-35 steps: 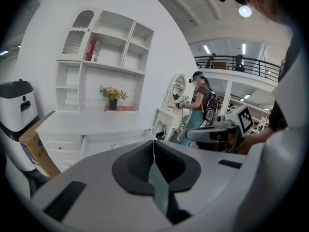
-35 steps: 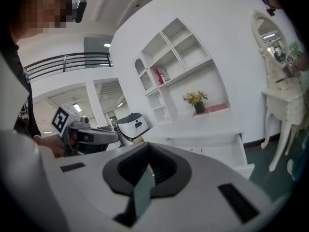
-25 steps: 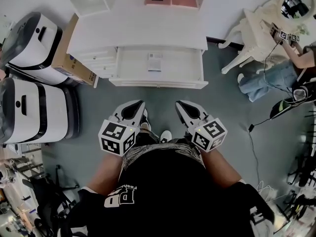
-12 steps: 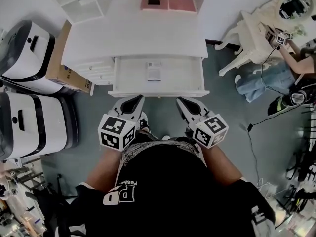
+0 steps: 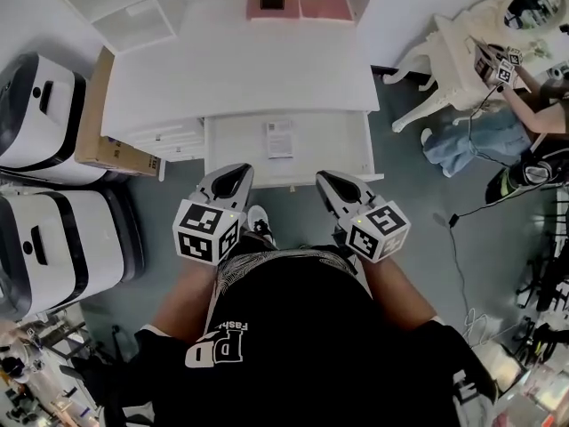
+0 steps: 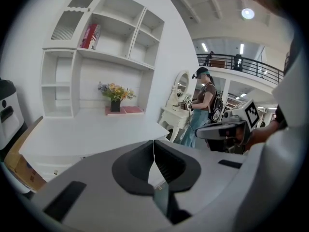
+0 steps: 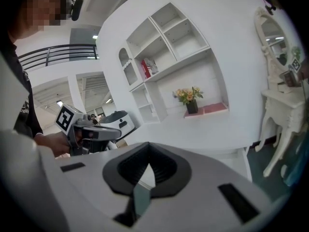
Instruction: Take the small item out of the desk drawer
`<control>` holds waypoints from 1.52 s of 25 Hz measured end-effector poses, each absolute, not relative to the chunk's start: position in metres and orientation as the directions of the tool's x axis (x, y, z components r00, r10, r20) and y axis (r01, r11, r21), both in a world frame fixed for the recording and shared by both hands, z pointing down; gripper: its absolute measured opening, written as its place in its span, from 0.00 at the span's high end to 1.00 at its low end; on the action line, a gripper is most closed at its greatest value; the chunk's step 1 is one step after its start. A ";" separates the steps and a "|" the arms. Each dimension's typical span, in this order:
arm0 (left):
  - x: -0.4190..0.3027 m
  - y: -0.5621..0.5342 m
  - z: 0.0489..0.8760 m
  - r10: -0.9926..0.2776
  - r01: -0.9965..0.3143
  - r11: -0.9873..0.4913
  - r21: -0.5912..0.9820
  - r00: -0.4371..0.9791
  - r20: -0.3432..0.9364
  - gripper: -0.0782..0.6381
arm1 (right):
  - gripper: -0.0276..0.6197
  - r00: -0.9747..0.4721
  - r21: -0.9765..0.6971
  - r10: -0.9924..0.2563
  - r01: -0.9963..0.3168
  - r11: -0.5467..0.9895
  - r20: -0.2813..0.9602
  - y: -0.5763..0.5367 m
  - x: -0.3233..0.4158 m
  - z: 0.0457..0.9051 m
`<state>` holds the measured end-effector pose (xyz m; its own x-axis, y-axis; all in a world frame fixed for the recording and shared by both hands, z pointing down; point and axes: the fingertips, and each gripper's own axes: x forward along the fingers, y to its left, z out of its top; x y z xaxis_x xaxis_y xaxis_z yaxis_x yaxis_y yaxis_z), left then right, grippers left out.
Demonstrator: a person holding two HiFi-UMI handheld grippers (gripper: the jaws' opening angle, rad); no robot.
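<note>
Small item (image 5: 279,138) lies flat mid-drawer, in the open desk drawer (image 5: 333,149). Left gripper (image 5: 233,176) and right gripper (image 5: 332,183) hover at the drawer's front edge, jaws pressed together on nothing; one should part its jaws before dipping in, I'd say

Drawer (image 5: 342,145) open; small white item (image 5: 279,139) flat inside.
</note>
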<state>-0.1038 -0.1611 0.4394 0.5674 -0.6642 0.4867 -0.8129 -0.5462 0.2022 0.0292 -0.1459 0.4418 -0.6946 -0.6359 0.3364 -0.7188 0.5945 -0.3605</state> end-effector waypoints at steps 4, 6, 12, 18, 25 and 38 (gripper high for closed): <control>-0.112 -0.184 0.441 -0.648 -0.800 -0.563 0.208 0.583 0.490 0.87 | 0.95 -0.671 -0.354 -0.652 -0.741 0.570 0.355 -0.168 0.023 0.446; -0.115 -0.193 0.443 -0.636 -0.790 -0.575 0.212 0.595 0.492 0.87 | 0.95 -0.660 -0.352 -0.657 -0.751 0.559 0.365 -0.176 0.019 0.449; -0.121 -0.216 0.448 -0.608 -0.764 -0.608 0.216 0.623 0.492 0.87 | 0.95 -0.632 -0.343 -0.671 -0.775 0.531 0.387 -0.195 0.010 0.455; -0.142 -0.239 0.450 -0.601 -0.756 -0.621 0.206 0.628 0.494 0.87 | 0.95 -0.602 -0.327 -0.697 -0.798 0.506 0.390 -0.218 -0.001 0.454; -0.164 -0.258 0.456 -0.579 -0.739 -0.642 0.205 0.642 0.502 0.87 | 0.95 -0.561 -0.307 -0.733 -0.827 0.471 0.385 -0.236 -0.012 0.450; -0.150 -0.269 0.461 -0.588 -0.751 -0.624 0.217 0.634 0.502 0.87 | 0.94 -0.602 -0.290 -0.692 -0.799 0.527 0.399 -0.256 -0.009 0.447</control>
<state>-0.1501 -0.2693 0.4611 0.6337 -0.5884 0.5022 -0.7510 -0.6236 0.2169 -0.0095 -0.2560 0.4470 -0.6018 -0.6917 0.3994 -0.7986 0.5274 -0.2900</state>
